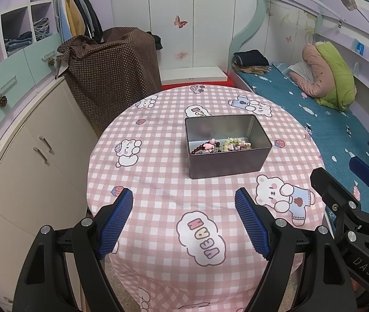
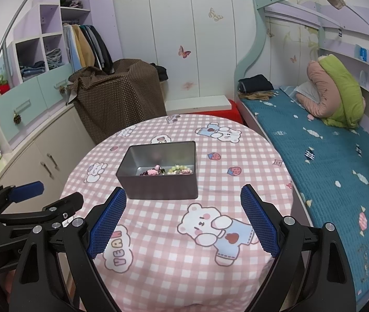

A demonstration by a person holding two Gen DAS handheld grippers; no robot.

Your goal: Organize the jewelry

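Left wrist view: the left gripper (image 1: 184, 218) hovered over the table's (image 1: 158, 182) near edge, jaws spread wide and empty. A metal tin (image 1: 227, 145) holding beaded jewelry (image 1: 221, 145) stood toward the table's centre. Rightward, the right gripper (image 2: 183, 218) was likewise spread and empty.

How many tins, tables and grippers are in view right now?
Tin: 1
Table: 1
Grippers: 2, left gripper and right gripper, both open and empty
Total: 4
Jewelry lies jumbled in the tin; pieces too tangled to count.
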